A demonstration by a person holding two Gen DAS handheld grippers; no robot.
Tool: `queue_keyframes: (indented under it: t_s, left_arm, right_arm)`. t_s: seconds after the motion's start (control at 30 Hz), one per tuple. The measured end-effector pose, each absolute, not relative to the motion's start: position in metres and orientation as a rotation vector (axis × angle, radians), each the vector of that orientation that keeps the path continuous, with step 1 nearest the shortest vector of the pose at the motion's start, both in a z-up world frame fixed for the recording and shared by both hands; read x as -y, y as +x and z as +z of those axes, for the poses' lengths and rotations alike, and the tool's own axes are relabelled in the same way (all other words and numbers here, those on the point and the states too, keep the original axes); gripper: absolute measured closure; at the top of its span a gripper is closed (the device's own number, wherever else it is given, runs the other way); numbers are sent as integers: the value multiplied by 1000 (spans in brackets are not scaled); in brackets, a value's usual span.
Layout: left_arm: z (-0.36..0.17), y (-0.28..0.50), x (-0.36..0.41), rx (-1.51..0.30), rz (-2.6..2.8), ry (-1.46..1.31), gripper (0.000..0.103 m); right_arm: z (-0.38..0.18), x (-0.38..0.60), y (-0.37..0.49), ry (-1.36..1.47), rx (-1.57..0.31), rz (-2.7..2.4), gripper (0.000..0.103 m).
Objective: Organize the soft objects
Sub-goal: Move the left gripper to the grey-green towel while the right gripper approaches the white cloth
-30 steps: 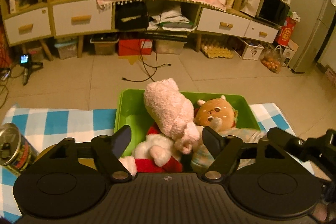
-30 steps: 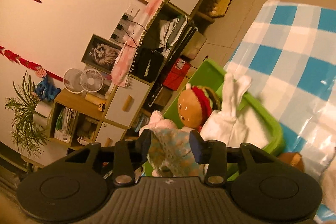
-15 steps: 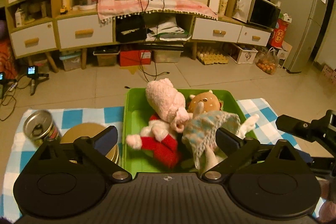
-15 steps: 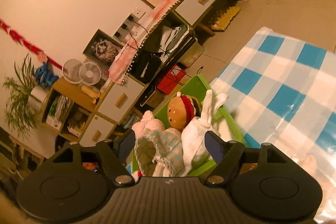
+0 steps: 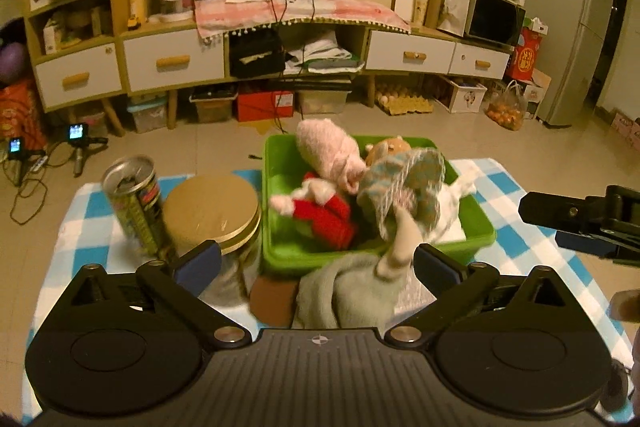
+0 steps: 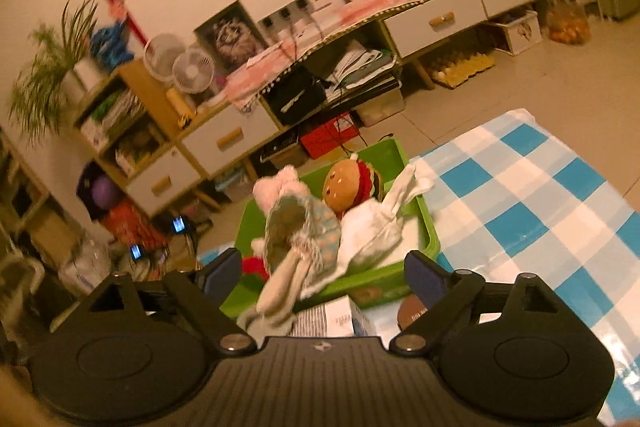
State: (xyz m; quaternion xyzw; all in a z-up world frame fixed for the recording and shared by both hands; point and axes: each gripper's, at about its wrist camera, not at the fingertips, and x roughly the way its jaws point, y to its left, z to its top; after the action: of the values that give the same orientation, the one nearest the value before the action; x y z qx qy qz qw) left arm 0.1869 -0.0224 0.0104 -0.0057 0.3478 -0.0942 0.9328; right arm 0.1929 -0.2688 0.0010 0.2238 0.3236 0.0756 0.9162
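Green plastic bin (image 5: pixel 478 223) was seen parked mid-table on the blue-and-white checked cloth (image 5: pixel 508 195), stuffed with soft toys: a pink plush (image 5: pixel 328 151) up at 12 o'clock, a burger plush (image 6: pixel 346 185) just beside it toward 1 o'clock, a red-and-white Santa plush (image 5: pixel 324 211) at around 9 o'clock inside the bin, and a rag doll in a blue patterned dress (image 5: pixel 404 187) draped over the near rim at 6 o'clock, one leg hanging out. White cloth (image 6: pixel 380 227) was tucked in on the 3 o'clock side. The left gripper (image 5: pixel 316 263) was spread wide with nothing pinched, a grey-green sock (image 5: pixel 352 291) lying on the table between the fingers. The right gripper (image 6: pixel 320 271) was caught opening, the doll's leg loose between its fingers, untouched. A drink can (image 5: pixel 134 199) and a gold-lidded jar (image 5: pixel 212 211) were parked at 9 o'clock of the bin.
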Motion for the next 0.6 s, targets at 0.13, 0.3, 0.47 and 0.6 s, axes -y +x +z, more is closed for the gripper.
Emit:
queue_keyframes:
  t_s: [0.13,0.3,0.47,0.6]
  left_arm:
    - [3,170,14,-723,-192,-12,5]
    - [-17,152,5,-733,-190,-12,5]
    - [-43,138,2,-762,-206,19,5]
    - [-65,129,7,-786,-227,67,5]
  right_arm:
    - [1,259,181,367,-689,171,38]
    - [-10,254,165,301,-704,187,36]
    - [-30,243,150,184,-737,188,36]
    - [-49,233,142,97,-767,188,36]
